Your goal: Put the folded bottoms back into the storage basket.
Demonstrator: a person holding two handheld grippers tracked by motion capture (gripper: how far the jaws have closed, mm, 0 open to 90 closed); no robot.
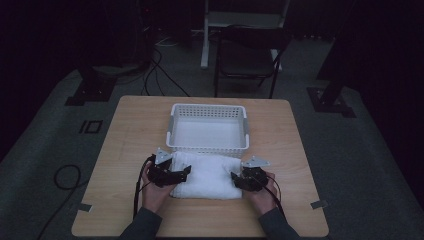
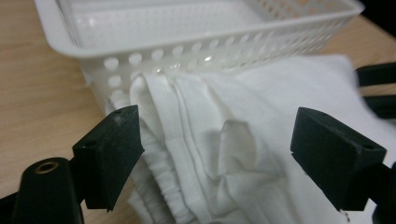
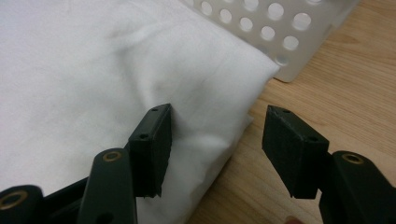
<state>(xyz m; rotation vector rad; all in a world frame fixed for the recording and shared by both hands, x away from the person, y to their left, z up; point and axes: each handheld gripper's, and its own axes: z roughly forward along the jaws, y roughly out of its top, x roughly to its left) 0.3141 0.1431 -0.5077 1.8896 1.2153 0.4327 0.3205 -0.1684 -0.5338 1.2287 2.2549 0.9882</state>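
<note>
Folded white cloth towel (image 1: 207, 175) lay on the wooden table (image 1: 130, 135), touching the near wall of the white perforated plastic basket (image 1: 208, 148). Left gripper (image 2: 215, 154) & right gripper (image 3: 217, 140) sat at its ends, jaws apart, unclamped. Prob. pre-grasp; next needs both closing on the edges.

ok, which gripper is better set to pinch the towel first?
Left, probably. The left gripper has open jaws straddling the folded towel. The right gripper is open too, but one jaw sits past the edge over bare table.
</note>
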